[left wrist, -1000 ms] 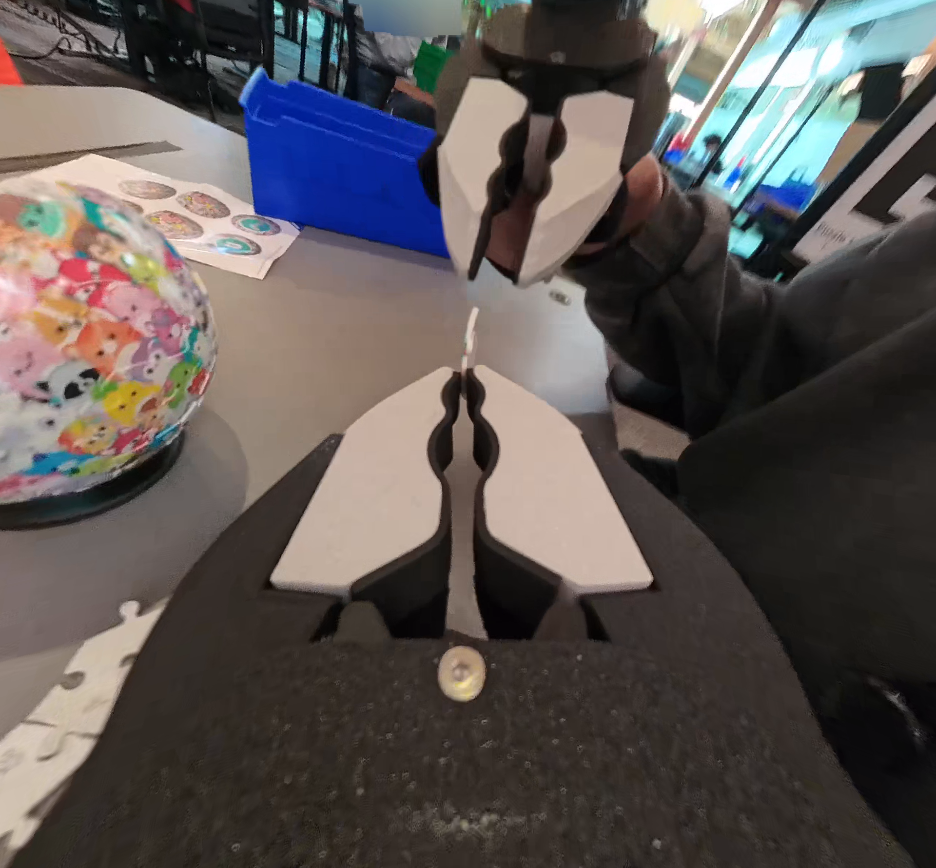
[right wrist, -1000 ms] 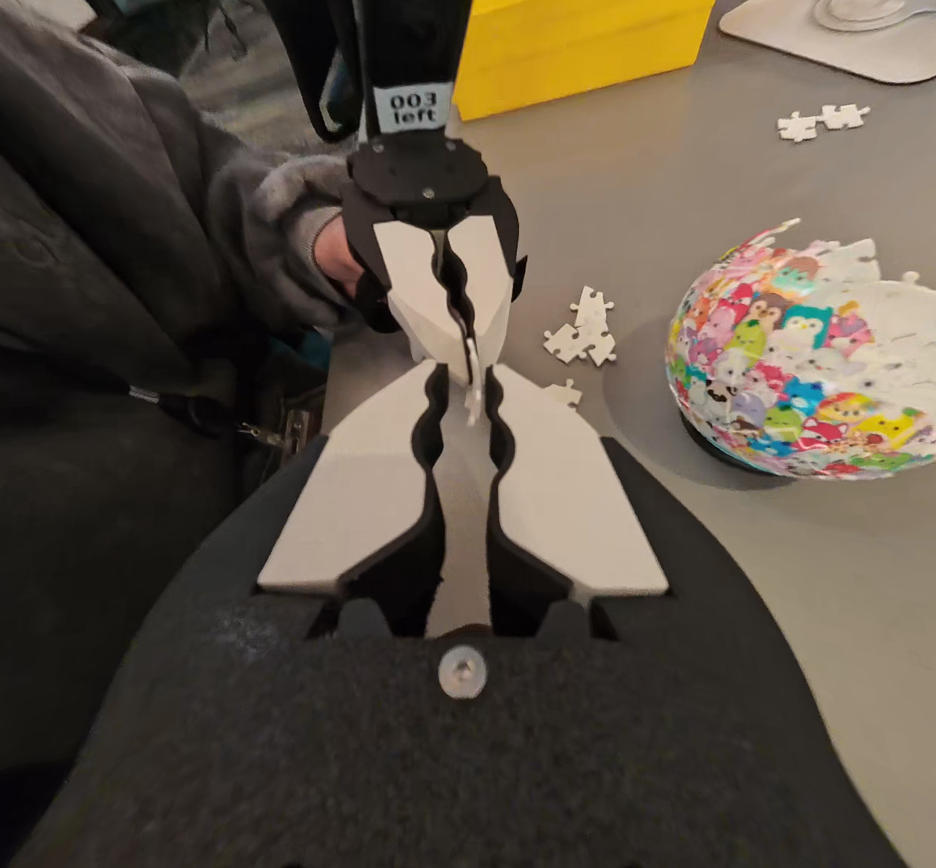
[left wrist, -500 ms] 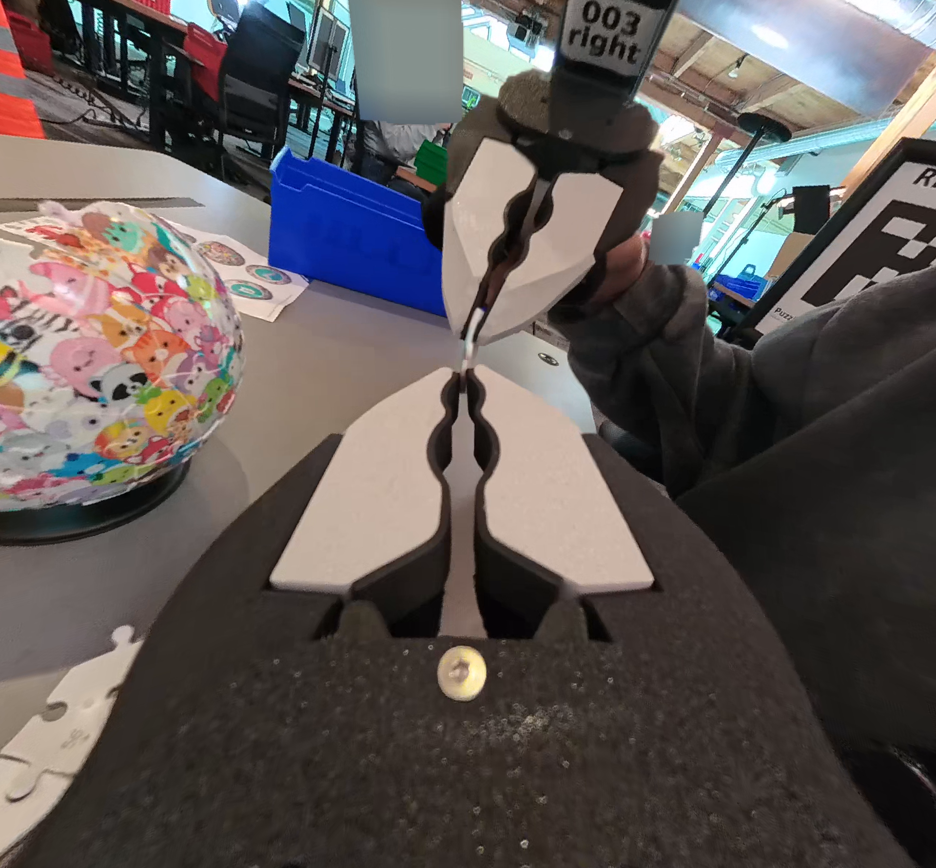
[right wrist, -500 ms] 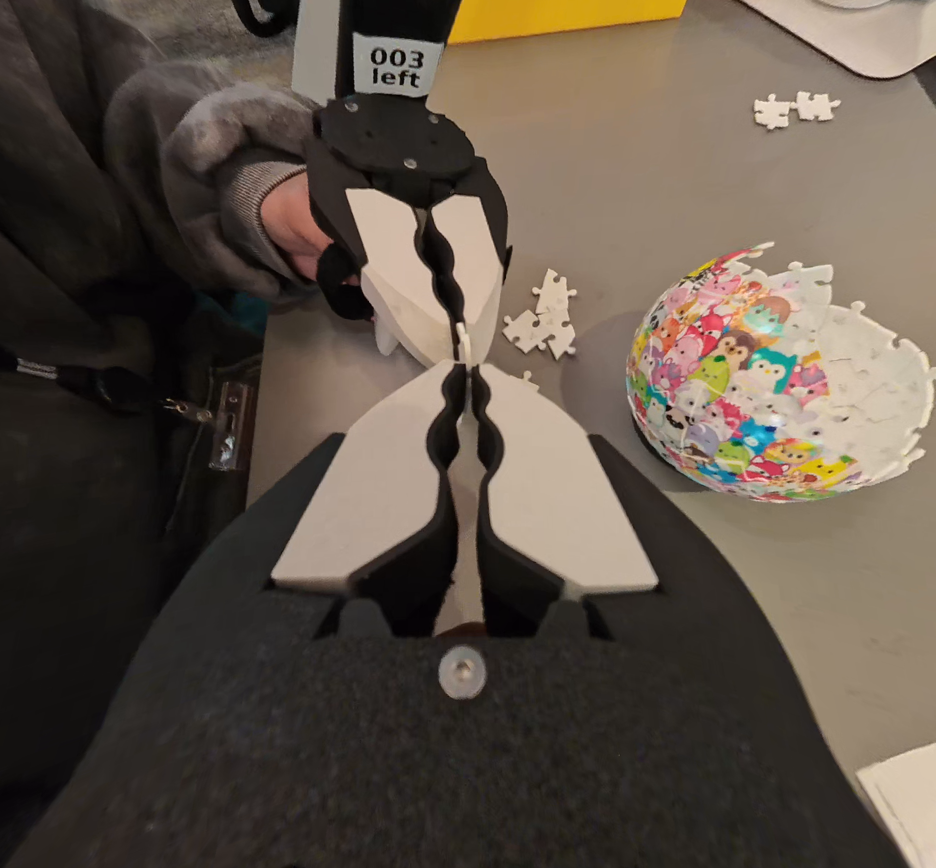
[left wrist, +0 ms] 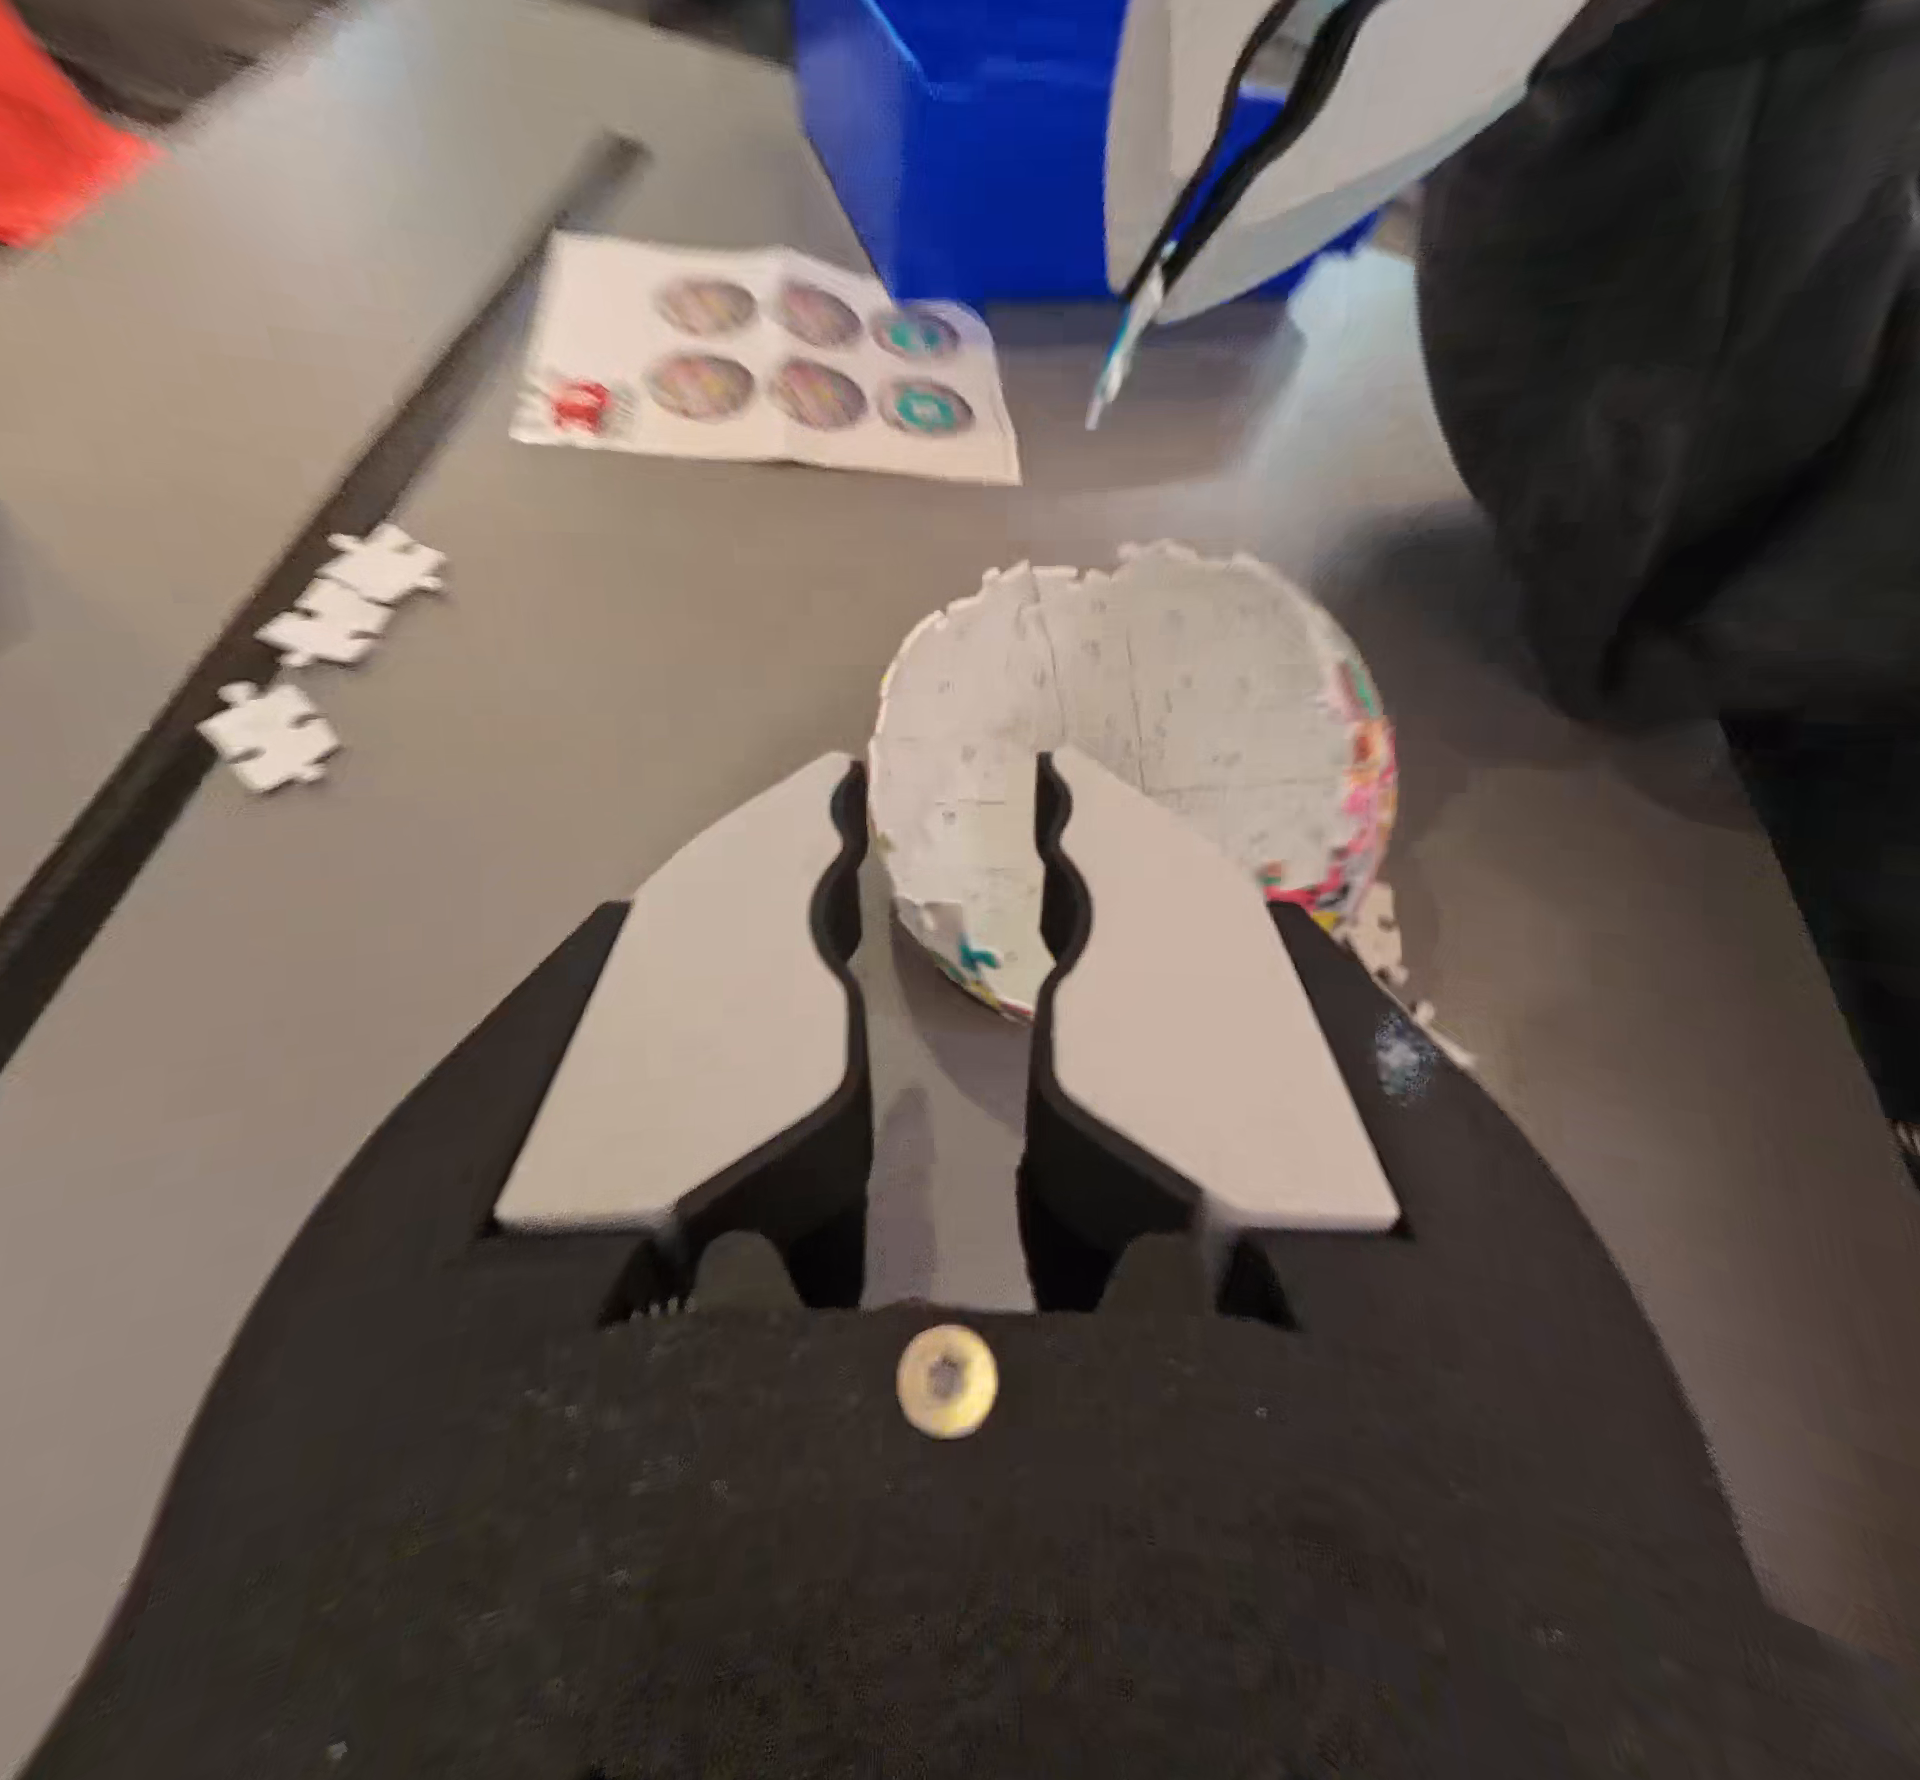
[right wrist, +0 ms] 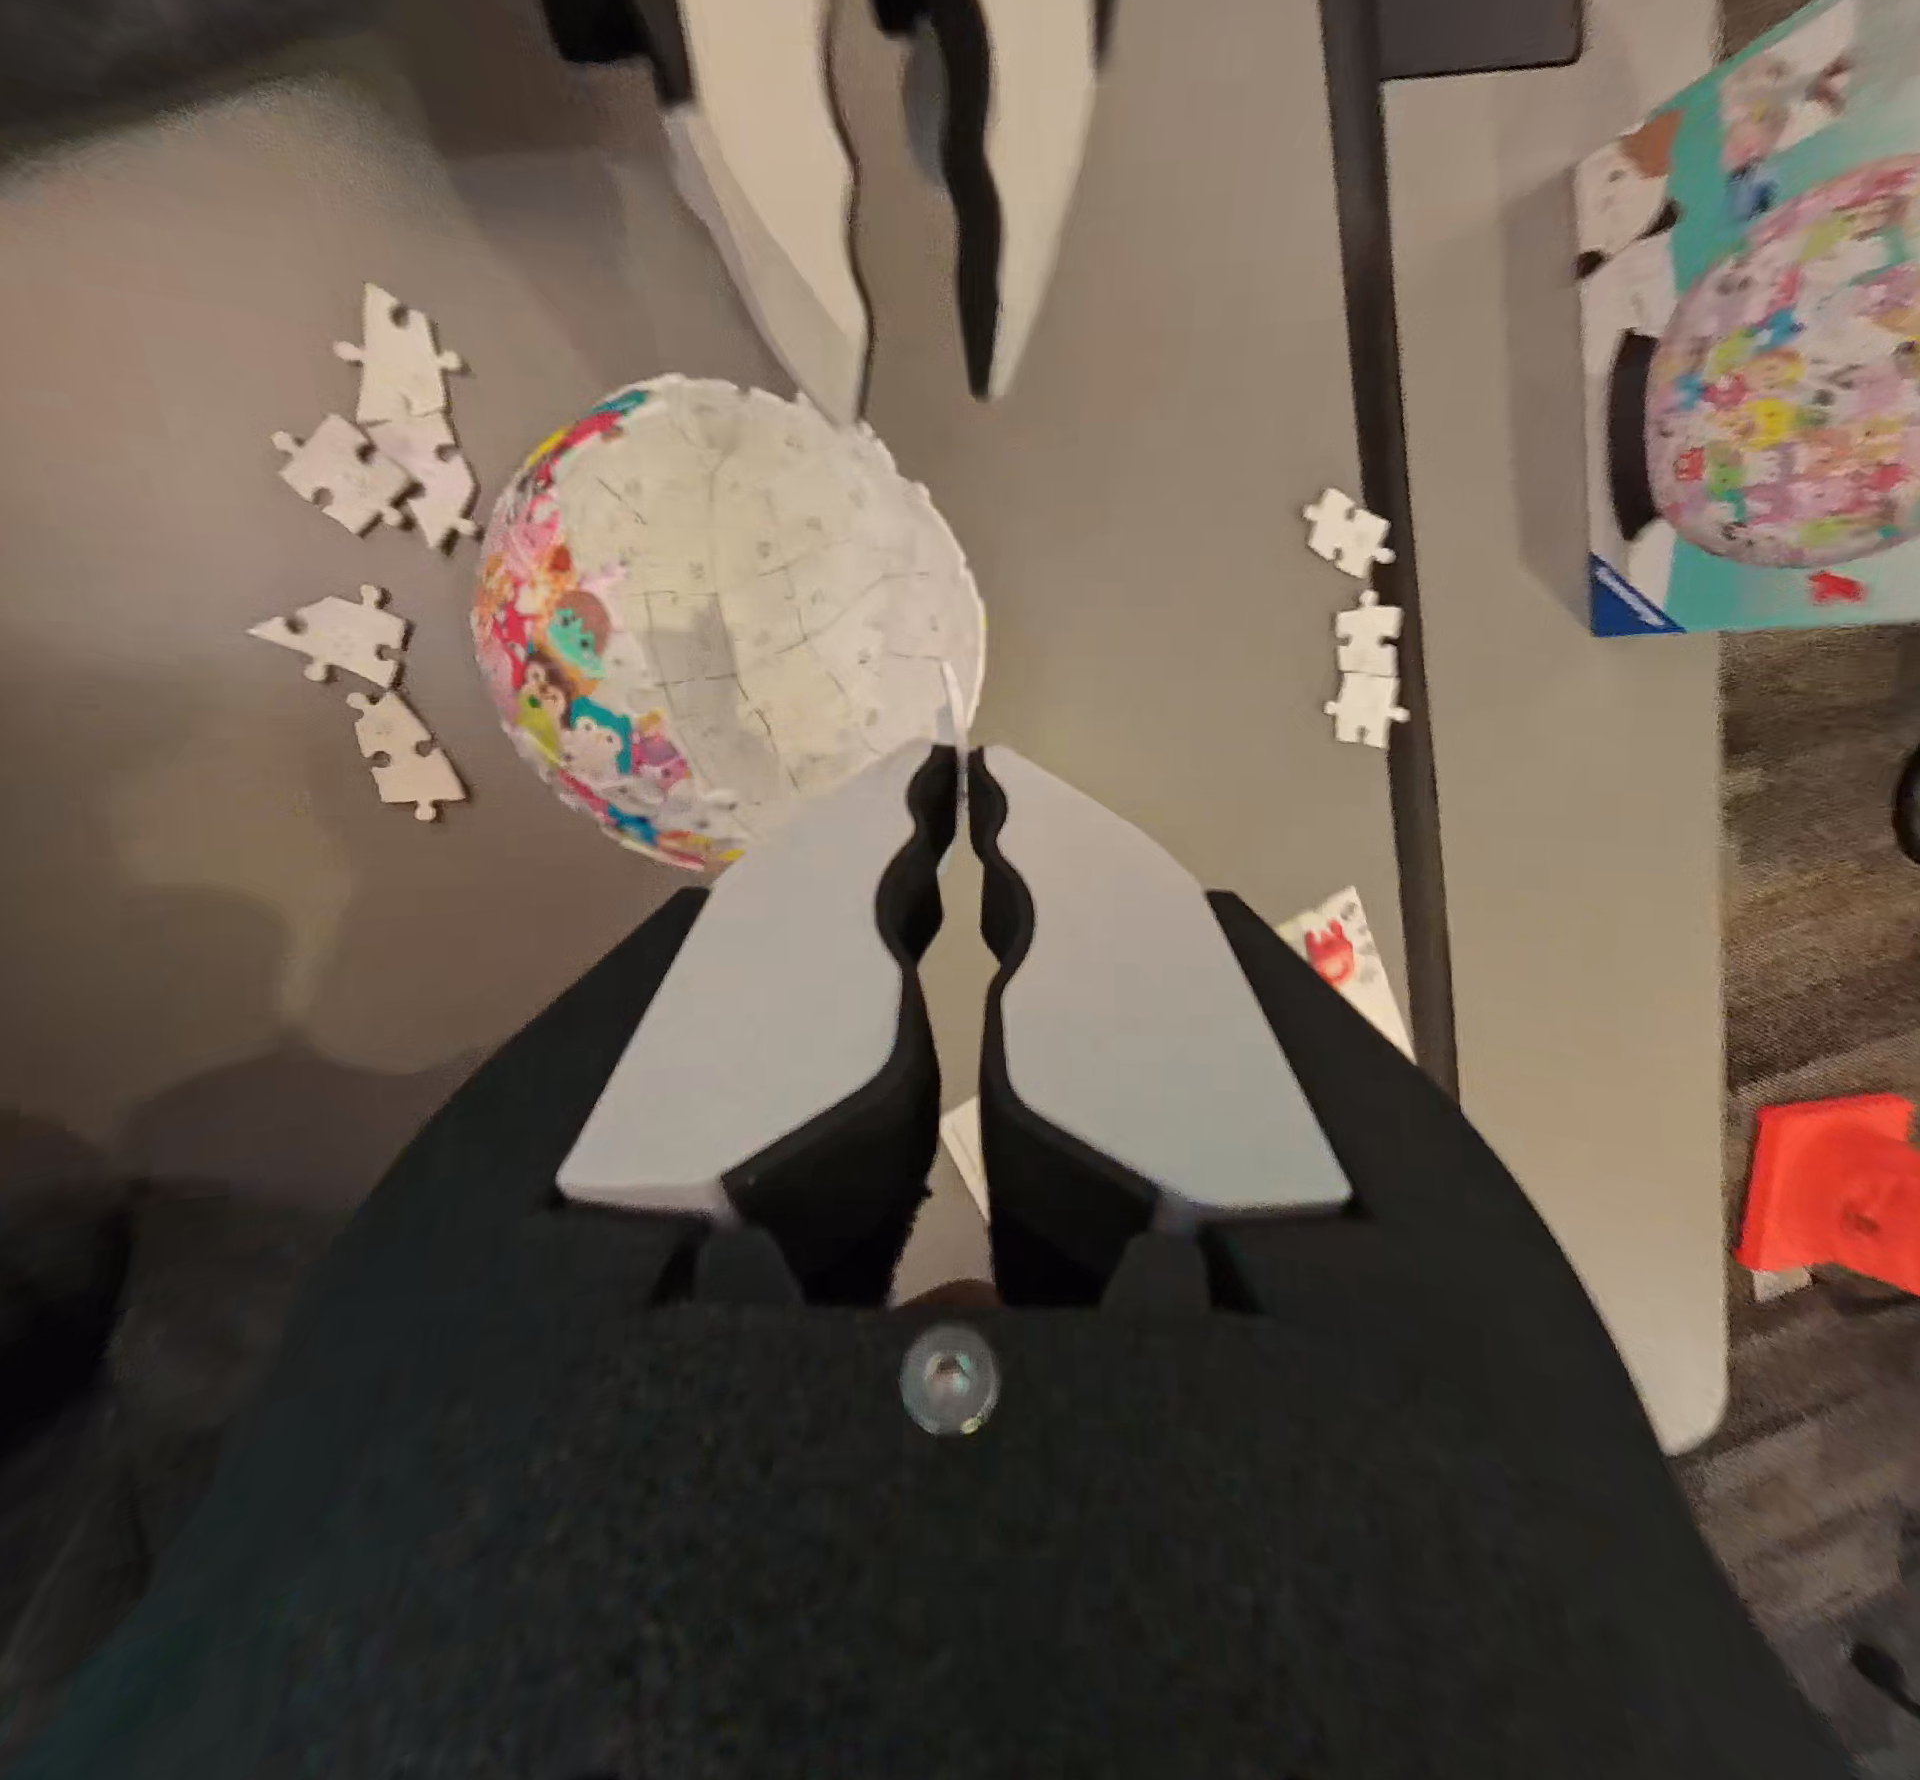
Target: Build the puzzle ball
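The half-built puzzle ball (right wrist: 727, 618) sits open side up on the grey table, white inside with colourful cartoon print outside. My right gripper (right wrist: 961, 754) is shut on a thin puzzle piece (right wrist: 956, 702), held edge-on just above the ball's right rim. My left gripper (left wrist: 948, 774) is open and empty, with the ball (left wrist: 1132, 743) right beyond its fingertips. In the left wrist view the right gripper (left wrist: 1143, 276) hangs at the upper right with the piece (left wrist: 1122, 359) sticking out. The left gripper (right wrist: 920, 385) shows open above the ball.
Loose white pieces lie left of the ball (right wrist: 395, 442) and to its right by a table seam (right wrist: 1361, 608). A puzzle box (right wrist: 1766, 328) and a red object (right wrist: 1829, 1200) are at the right. A printed sheet (left wrist: 769, 369) and blue bin (left wrist: 956, 99) lie beyond. Across from one pair of fingers to the other is roughly 9 cm.
The piece passed from my left gripper to my right: the right shut on it, the left opened. Both grippers then swung over the ball and now look down on it.
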The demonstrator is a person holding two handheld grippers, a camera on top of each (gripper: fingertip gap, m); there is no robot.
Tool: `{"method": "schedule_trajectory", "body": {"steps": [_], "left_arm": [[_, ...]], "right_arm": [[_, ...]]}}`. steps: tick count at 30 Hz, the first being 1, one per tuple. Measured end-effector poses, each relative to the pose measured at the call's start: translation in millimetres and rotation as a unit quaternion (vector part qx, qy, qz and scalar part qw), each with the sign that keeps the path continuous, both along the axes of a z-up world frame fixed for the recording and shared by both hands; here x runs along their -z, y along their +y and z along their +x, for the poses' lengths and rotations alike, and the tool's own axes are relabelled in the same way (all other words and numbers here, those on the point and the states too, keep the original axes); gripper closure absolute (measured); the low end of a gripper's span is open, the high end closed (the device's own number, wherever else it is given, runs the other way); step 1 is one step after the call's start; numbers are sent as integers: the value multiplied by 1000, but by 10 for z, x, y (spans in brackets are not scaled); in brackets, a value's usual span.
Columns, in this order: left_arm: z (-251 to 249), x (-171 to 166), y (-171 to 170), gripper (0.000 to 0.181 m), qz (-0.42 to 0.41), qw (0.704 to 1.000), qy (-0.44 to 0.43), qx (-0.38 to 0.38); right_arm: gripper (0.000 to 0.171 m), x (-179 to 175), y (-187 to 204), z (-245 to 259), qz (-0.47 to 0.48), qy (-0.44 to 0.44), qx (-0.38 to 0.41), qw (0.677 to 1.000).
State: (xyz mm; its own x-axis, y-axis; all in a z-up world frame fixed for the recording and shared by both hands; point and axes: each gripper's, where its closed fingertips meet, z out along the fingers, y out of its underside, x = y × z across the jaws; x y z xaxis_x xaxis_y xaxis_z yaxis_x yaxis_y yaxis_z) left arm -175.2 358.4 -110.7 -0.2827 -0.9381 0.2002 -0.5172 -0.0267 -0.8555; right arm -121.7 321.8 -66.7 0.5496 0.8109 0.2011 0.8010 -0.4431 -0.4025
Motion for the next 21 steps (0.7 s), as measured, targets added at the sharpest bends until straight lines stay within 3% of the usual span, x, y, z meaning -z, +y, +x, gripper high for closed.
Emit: {"method": "schedule_trajectory", "body": {"steps": [8, 11, 13, 21], "left_arm": [[354, 394, -35, 159, 29, 989, 56, 131], [385, 518, -45, 165, 28, 983, 90, 156], [388, 532, -60, 173, 20, 981, 95, 166], [207, 734, -65, 173, -63, 978, 131, 153]], "right_arm": [[169, 315, 218, -4, -41, -34, 13, 998], [169, 323, 209, -97, -47, -5, -6, 999], [169, 359, 229, -77, -42, -8, -12, 999], [169, 485, 377, -84, -29, 34, -37, 998]]}}
